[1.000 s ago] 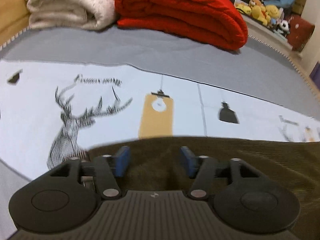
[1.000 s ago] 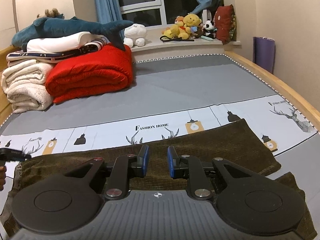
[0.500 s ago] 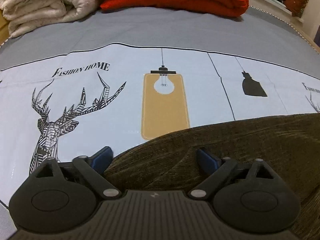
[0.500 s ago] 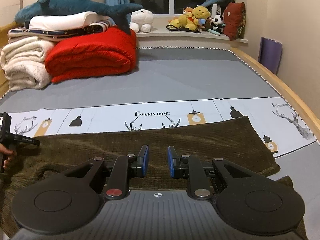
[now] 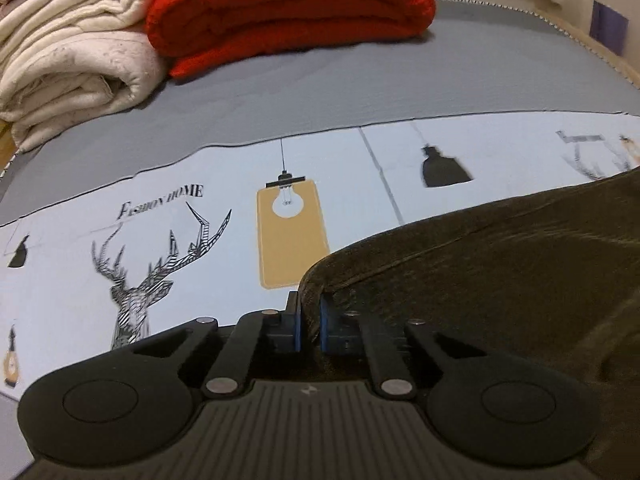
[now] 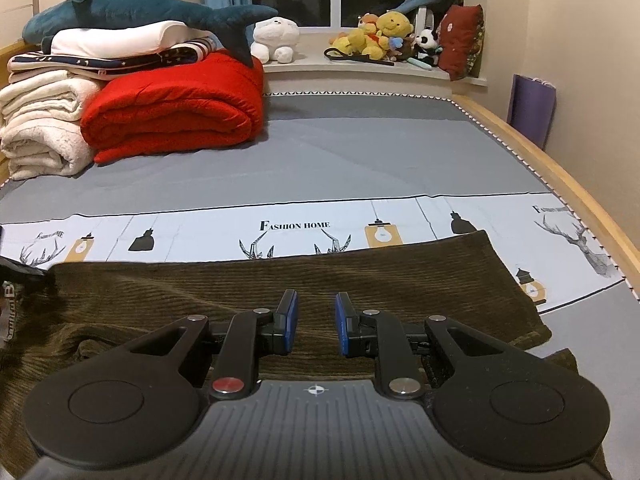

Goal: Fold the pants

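Note:
Dark olive corduroy pants [image 6: 280, 284] lie spread across the bed, their waistband end at the left. In the left wrist view my left gripper [image 5: 309, 322] is shut on a corner of the pants [image 5: 480, 280], which rises from the blue pads and drapes to the right. In the right wrist view my right gripper [image 6: 316, 322] hovers low over the middle of the pants, jaws a little apart and empty. The left gripper's black body [image 6: 16, 276] shows at the left edge of that view.
A folded red quilt [image 6: 176, 116] and cream blankets [image 6: 36, 132] are stacked at the far left of the bed, with a plush shark [image 6: 140, 10] on top. A wooden bed rail [image 6: 560, 184] runs along the right. Stuffed toys [image 6: 376, 36] sit on the windowsill.
My left gripper's jaws, wide open half a second ago over the pants' edge, have closed on the fabric corner and lifted it. The right gripper has barely moved.

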`<state>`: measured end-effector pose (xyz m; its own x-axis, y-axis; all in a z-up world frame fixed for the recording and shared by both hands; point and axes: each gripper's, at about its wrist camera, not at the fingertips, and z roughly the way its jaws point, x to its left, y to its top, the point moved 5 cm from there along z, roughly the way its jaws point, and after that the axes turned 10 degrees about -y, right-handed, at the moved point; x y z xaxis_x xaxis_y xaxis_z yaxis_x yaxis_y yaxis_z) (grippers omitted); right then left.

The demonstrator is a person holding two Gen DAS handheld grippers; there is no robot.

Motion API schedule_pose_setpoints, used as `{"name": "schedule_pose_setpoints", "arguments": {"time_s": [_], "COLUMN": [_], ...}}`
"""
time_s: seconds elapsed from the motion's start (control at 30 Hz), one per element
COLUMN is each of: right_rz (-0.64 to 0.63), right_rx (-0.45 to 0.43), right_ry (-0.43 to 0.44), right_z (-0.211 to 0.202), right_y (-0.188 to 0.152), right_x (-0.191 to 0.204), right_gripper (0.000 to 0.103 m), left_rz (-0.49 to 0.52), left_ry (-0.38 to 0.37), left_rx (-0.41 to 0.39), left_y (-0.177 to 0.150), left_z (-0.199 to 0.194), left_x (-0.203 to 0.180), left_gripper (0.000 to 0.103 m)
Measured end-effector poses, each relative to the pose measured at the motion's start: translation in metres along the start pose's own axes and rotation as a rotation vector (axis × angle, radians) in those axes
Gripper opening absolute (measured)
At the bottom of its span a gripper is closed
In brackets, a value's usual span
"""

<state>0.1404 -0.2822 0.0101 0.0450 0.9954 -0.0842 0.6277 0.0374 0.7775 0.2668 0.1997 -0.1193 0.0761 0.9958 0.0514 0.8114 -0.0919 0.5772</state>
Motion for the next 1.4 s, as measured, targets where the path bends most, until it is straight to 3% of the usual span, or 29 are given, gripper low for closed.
{"name": "schedule_pose_setpoints", "arguments": {"time_s": [0.23,0.33,0.43,0.6,0.67,0.7,0.73,0.87,0.97,1.13,1.23,1.4], "right_rz": [0.057,0.095,0.103,0.097,0.105,0.112,0.120,0.141,0.151,0.165,0.190,0.316], "right_rx": [0.012,0.012,-0.012,-0.027,-0.021,-0.015,-0.010,-0.004,0.001,0.017,0.040,0.100], "right_ry": [-0.005,0.013,0.037,0.053,0.051,0.050,0.048,0.039,0.034,0.040,0.054,0.110], "right_z": [-0.008,-0.015,-0.028,-0.043,-0.044,-0.044,-0.044,-0.044,-0.043,-0.037,-0.027,-0.001], "right_y": [-0.005,-0.006,-0.006,-0.012,-0.014,-0.015,-0.016,-0.018,-0.018,-0.018,-0.015,-0.009], "right_x": [-0.018,-0.026,-0.030,-0.039,-0.043,-0.045,-0.048,-0.054,-0.058,-0.057,-0.054,-0.050], "right_gripper": [0.021,0.021,0.021,0.021,0.021,0.022,0.022,0.022,0.022,0.022,0.022,0.022], "left_rz": [0.002,-0.030,-0.055,-0.156,-0.262,-0.327,-0.389,-0.643,-0.767,-0.786,-0.781,-0.875], "left_ry": [-0.054,-0.102,-0.156,-0.231,-0.249,-0.250,-0.248,-0.212,-0.194,-0.215,-0.177,-0.081], "left_rx": [-0.003,0.000,0.055,0.216,0.204,0.184,0.159,0.131,0.139,0.147,0.183,0.223], "left_y": [-0.029,-0.059,-0.101,-0.154,-0.158,-0.158,-0.158,-0.163,-0.166,-0.158,-0.161,-0.172], "left_z": [-0.100,-0.154,-0.188,-0.184,-0.185,-0.188,-0.191,-0.191,-0.186,-0.182,-0.173,-0.163], "left_x": [-0.037,-0.055,-0.073,-0.075,-0.056,-0.044,-0.030,0.021,0.041,0.042,0.042,0.055], "left_gripper": [0.008,0.008,0.008,0.013,0.018,0.030,0.035,0.041,0.052,0.067,0.072,0.075]}}
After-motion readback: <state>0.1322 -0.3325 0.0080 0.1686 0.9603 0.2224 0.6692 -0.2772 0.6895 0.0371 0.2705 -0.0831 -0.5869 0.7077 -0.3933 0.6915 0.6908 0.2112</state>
